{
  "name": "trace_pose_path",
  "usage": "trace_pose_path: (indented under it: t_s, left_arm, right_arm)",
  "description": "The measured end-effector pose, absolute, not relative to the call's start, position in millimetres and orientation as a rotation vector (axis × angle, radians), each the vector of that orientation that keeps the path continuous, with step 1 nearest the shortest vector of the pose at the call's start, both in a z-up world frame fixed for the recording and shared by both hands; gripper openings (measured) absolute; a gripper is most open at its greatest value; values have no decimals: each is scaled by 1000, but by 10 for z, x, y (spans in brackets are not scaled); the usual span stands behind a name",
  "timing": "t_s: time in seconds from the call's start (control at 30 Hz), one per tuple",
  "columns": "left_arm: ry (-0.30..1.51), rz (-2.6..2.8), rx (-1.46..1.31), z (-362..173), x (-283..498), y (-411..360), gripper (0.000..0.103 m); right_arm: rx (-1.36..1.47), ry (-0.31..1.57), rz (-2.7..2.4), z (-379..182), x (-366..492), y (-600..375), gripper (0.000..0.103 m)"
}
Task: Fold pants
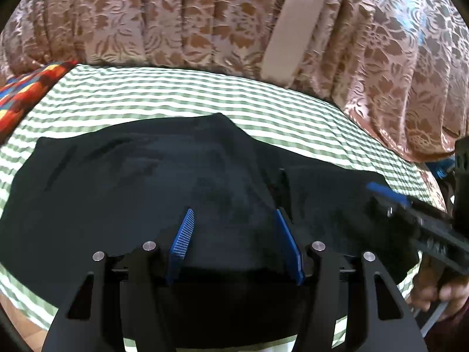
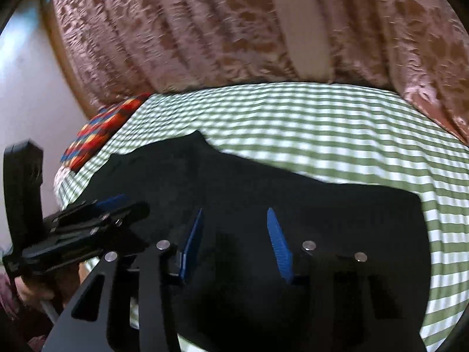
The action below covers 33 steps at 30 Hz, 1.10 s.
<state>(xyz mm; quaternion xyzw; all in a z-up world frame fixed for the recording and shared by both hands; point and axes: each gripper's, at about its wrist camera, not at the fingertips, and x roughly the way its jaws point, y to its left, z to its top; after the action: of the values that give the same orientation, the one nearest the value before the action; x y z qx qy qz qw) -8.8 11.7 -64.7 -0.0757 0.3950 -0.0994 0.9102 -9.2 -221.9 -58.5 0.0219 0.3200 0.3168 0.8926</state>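
Note:
Black pants (image 1: 146, 182) lie spread and partly folded on a green-and-white checked bed sheet (image 1: 176, 88). My left gripper (image 1: 234, 211) hovers over the middle of the cloth, its blue fingers (image 1: 183, 234) apart with no cloth pinched between them. In the right wrist view the right gripper (image 2: 235, 209) also stands open above the pants (image 2: 263, 184), nearer their right end. Each gripper shows in the other's view: the right gripper (image 1: 378, 196) over the pants' right edge, the left gripper (image 2: 117, 205) over their left part.
A brown floral curtain (image 1: 176, 14) hangs behind the bed. A multicoloured patchwork cloth (image 1: 26, 94) lies at the far left corner of the sheet (image 2: 322, 123). A person's hand (image 1: 433, 293) holds the right gripper's handle. A pale wall (image 2: 26, 88) is at left.

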Motion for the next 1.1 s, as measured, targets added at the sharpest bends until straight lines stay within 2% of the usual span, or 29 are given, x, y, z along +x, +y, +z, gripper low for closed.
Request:
trace_pose_path:
  t_s: [0.13,0.23,0.37,0.53,0.57,0.63,0.8,0.93,1.1]
  left_arm:
    - [819,-174,-173,-644,-76,233,56]
    - [829,-153,-183,-664,-56,322,56]
    - [846,-141,-215,-665,-48,488,56]
    - [892,-132,-439,-671,-99,1141,56]
    - [888,-98,-514,-666,-182,1384,56]
    - [860,-32,-648,-658,-394,1827,56]
    - [757,163,-893,-729,-934,2619,56]
    - [751,263,-1052,-938,-1119,2893,56]
    - [821,284,-1070,-1166,-996,2831,56]
  right_arm:
    - [25,713,712,-710,-129,-2013,40]
    - [-44,738,699,-942,-151,-1818,42]
    - [-35,738,707,-951,-133,-1815,44]
    - [54,753,753,-996,-83,-1933,46]
    - [63,753,759,-1003,-83,-1941,47]
    - [73,752,784,-992,-109,-1926,59]
    - [25,728,804,-985,-189,-1814,76]
    - [25,709,794,-1002,-213,-1811,77]
    - [35,707,797,-996,-195,-1832,77]
